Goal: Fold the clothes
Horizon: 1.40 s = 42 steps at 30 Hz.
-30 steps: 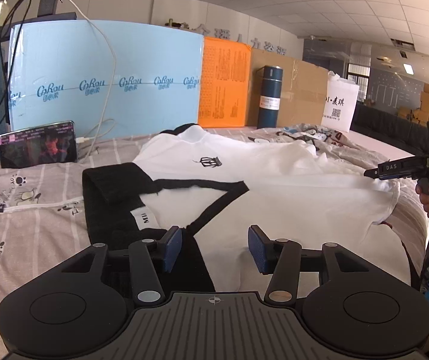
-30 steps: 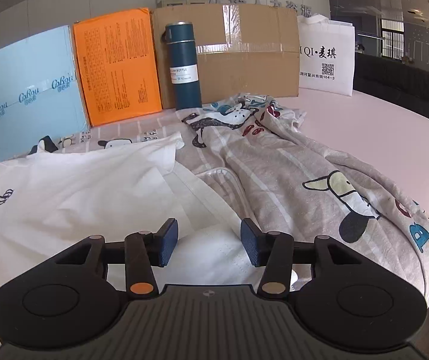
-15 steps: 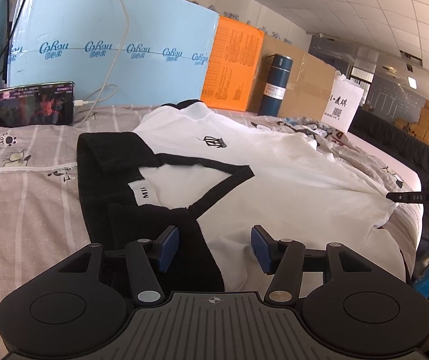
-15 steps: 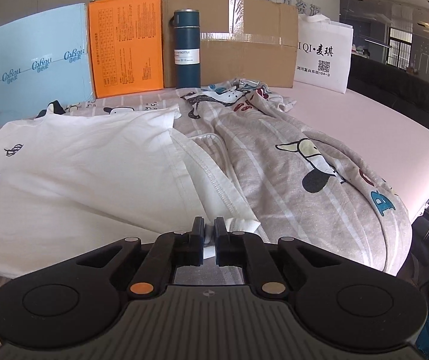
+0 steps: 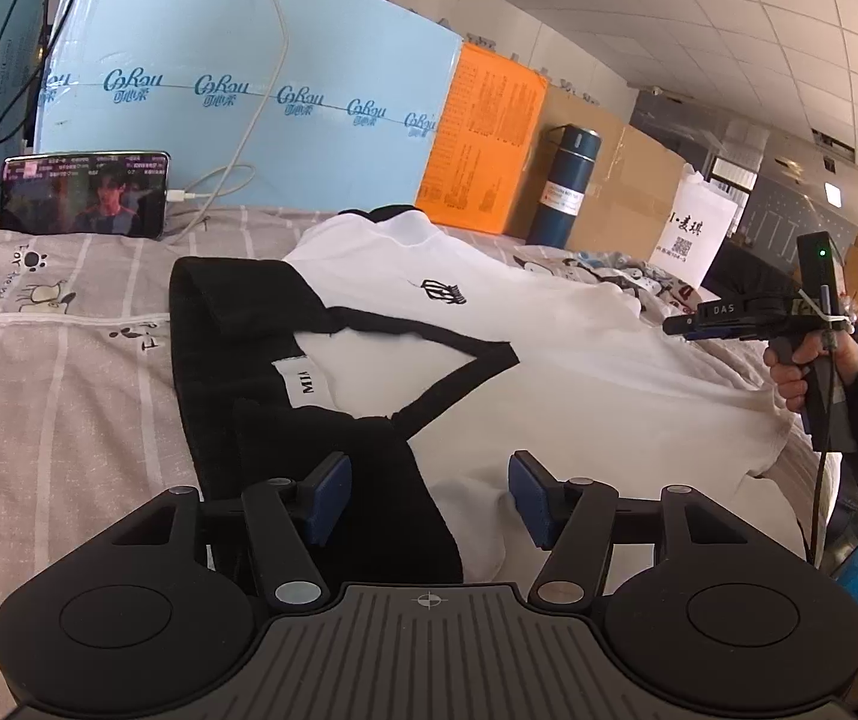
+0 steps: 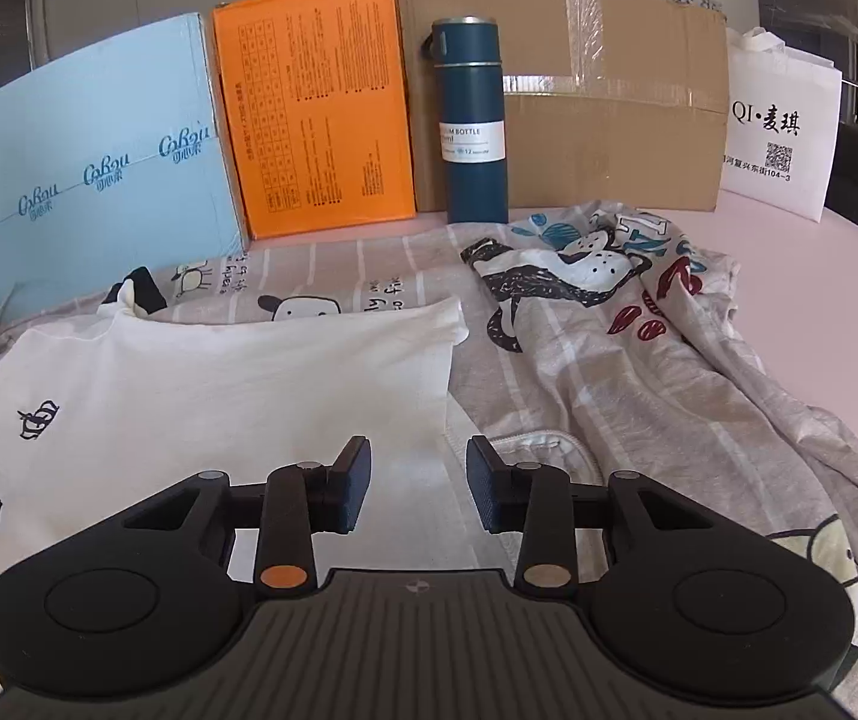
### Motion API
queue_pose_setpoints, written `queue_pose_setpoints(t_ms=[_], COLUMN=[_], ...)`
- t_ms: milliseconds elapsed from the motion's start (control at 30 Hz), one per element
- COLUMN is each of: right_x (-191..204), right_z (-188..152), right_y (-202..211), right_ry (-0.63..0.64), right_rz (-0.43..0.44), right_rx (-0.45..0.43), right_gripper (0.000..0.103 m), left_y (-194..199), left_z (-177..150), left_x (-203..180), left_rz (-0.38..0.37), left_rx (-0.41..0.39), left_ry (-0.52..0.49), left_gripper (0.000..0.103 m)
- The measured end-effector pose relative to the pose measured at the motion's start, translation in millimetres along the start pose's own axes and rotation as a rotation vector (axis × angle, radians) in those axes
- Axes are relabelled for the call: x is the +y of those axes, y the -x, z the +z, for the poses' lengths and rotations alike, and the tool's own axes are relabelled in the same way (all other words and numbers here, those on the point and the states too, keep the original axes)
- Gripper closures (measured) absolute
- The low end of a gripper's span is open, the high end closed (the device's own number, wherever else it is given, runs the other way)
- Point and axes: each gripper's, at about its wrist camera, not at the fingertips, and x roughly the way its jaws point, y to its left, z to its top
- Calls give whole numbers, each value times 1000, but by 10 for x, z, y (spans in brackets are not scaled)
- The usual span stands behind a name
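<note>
A white T-shirt (image 5: 549,360) with a black sleeve (image 5: 231,324), black trim and a small crown logo lies flat on the grey striped bedsheet (image 5: 69,396). My left gripper (image 5: 426,498) hovers over its near hem where black meets white. Its jaws are opening and the pads press on nothing. At the right of the left wrist view a hand holds my right gripper (image 5: 693,324) above the shirt's far side. In the right wrist view the right gripper (image 6: 420,492) stands over the white shirt (image 6: 219,396) near its sleeve, jaws opening, nothing between the pads.
A crumpled grey cartoon-print garment (image 6: 639,330) lies right of the shirt. Along the back stand a blue foam board (image 5: 237,90), an orange board (image 6: 315,114), a dark blue bottle (image 6: 471,120), a cardboard box (image 6: 609,102) and a white bag (image 6: 780,138). A phone (image 5: 84,195) leans at the back left.
My right gripper shut at the shirt's near right edge half a second ago, then opened and moved further in over the shirt. The left gripper rolled a little and its jaws widened.
</note>
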Motion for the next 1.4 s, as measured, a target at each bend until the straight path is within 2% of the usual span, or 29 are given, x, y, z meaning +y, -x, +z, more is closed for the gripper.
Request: queue_pose_setpoints(t_ms=[67, 100, 167, 267, 367, 400, 500, 600, 667, 700, 733, 767, 800, 867, 1000, 1067, 1100, 1167, 1200, 1233, 1300, 1367, 1400], right_x=[43, 53, 41, -8, -9, -25, -156, -235, -232, -200, -160, -114, -67, -39, -1, -12, -32, -74, -76, -77, -72, -51, -29], right_z=[-20, -25, -23, 30, 63, 93, 322, 534, 632, 647, 657, 666, 686, 739, 778, 772, 775, 786, 787, 784, 756, 688, 631], right_y=[-154, -195, -242, -279, -345, -341, -286, -436, -650, -763, -873, -963, -1028, -1127, -1390, -1410, -1391, -1280, -1153, -1011, -684, -318, -118], right_ry=[29, 54, 86, 85, 113, 108, -15, -121, -150, -138, -120, -87, -51, -38, 13, 29, 21, -11, -25, -26, -8, 17, 37], right_rz=[-11, -37, -86, -94, -90, -84, -36, 29, 49, 41, 26, -8, -48, -73, -173, -190, -188, -183, -184, -178, -162, -149, -135], right_rx=[24, 22, 9, 8, 53, 56, 3, 7, 52, 76, 96, 98, 79, 47, 59, 53, 51, 31, 1, -34, -108, -192, -237], right_gripper=[95, 100, 100, 100, 99, 94, 51, 52, 54, 58, 79, 94, 100, 100, 101, 101, 100, 85, 68, 64, 61, 54, 50], left_y=[-6, -9, -15, -19, -16, -15, -14, -13, -12, -11, -10, -12, -19, -32, -16, 12, 31, 100, 134, 169, 249, 350, 404], left_z=[1, 2, 4, 4, 3, 3, 2, 1, 1, 1, 3, 5, 6, 9, 12, 19, 23, 37, 44, 51, 53, 37, 23], left_x=[6, 9, 15, 19, 13, 11, 4, -3, -8, -9, -4, 0, 1, 0, -4, 11, 21, 59, 77, 96, 108, 69, 30], left_rz=[-2, -2, -4, -4, 0, 3, 12, 20, 26, 29, 33, 37, 38, 41, 52, 57, 64, 109, 131, 153, 194, 200, 183], left_rx=[3, 4, 7, 10, 9, 9, 8, 7, 7, 6, 6, 6, 9, 14, 8, -5, -12, -32, -42, -53, -67, -85, -92], left_ry=[3, 4, 7, 8, 6, 4, 1, -3, -5, -6, -3, -1, -1, -3, -4, 6, 11, 13, 14, 15, -12, -78, -120], left_gripper=[43, 43, 43, 43, 43, 43, 43, 43, 43, 42, 42, 42, 42, 42, 42, 42, 41, 41, 41, 41, 41, 40, 34])
